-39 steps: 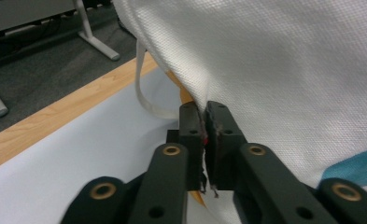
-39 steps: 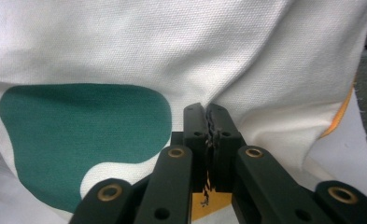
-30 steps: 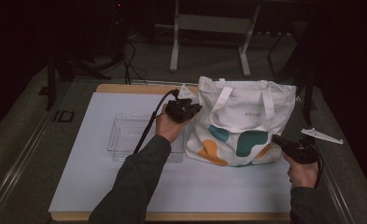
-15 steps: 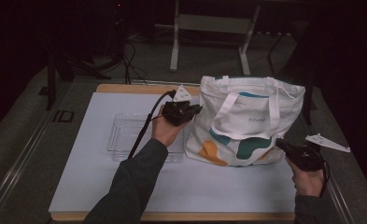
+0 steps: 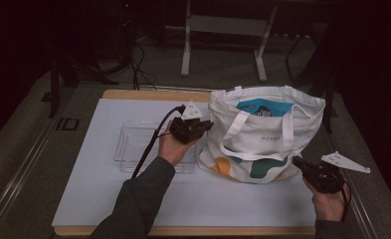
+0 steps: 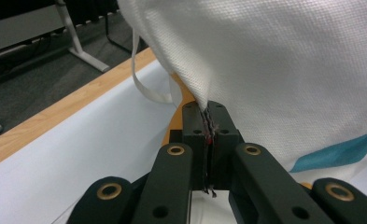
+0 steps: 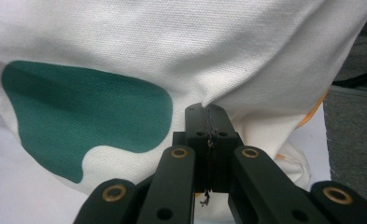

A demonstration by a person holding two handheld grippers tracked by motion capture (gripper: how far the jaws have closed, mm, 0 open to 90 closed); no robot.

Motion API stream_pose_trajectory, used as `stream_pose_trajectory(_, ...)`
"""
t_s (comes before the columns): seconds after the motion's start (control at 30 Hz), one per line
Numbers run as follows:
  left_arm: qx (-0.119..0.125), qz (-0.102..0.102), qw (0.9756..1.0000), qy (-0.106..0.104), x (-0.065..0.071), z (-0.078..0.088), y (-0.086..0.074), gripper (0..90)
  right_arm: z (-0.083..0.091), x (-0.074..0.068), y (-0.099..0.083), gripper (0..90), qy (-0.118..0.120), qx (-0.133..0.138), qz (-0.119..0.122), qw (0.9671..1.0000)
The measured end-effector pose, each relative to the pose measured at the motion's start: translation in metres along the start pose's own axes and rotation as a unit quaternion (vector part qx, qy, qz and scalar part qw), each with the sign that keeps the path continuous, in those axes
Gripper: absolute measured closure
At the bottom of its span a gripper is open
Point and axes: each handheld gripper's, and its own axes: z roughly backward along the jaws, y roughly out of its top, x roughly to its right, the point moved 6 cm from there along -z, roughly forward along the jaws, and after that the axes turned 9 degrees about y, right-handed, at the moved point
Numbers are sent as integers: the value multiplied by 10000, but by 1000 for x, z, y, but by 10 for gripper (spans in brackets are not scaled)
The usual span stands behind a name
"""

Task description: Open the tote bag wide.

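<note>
A white tote bag [image 5: 262, 134] with teal, orange and green patches stands upright on the white table mat [image 5: 108, 189], its mouth open. A blue packet [image 5: 262, 107] shows inside it. My left gripper [image 5: 205, 125] is shut on the bag's left side; in the left gripper view the cloth [image 6: 288, 70] is pinched between the jaw tips [image 6: 210, 109]. My right gripper [image 5: 297, 162] is shut on the bag's lower right corner. In the right gripper view its jaws [image 7: 206, 112] clamp a fold of white cloth [image 7: 125, 46] beside a green patch [image 7: 88, 112].
A clear plastic tray [image 5: 138, 144] lies on the mat just left of my left hand. The table's wooden edge [image 5: 148, 94] runs along the back. A metal stand [image 5: 223, 30] and cables sit on the dark floor beyond.
The right gripper has pulled the bag's corner to the right and nearer. The bag now stands wider, its mouth open, with the blue packet showing inside.
</note>
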Motion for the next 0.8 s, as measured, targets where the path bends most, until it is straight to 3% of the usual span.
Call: stream_pose_trajectory(0.8, -267, -245, 9993, -54, 20, -4, -38, 884, -9, -4, -54, 900, 11, -504, 38, 9987)
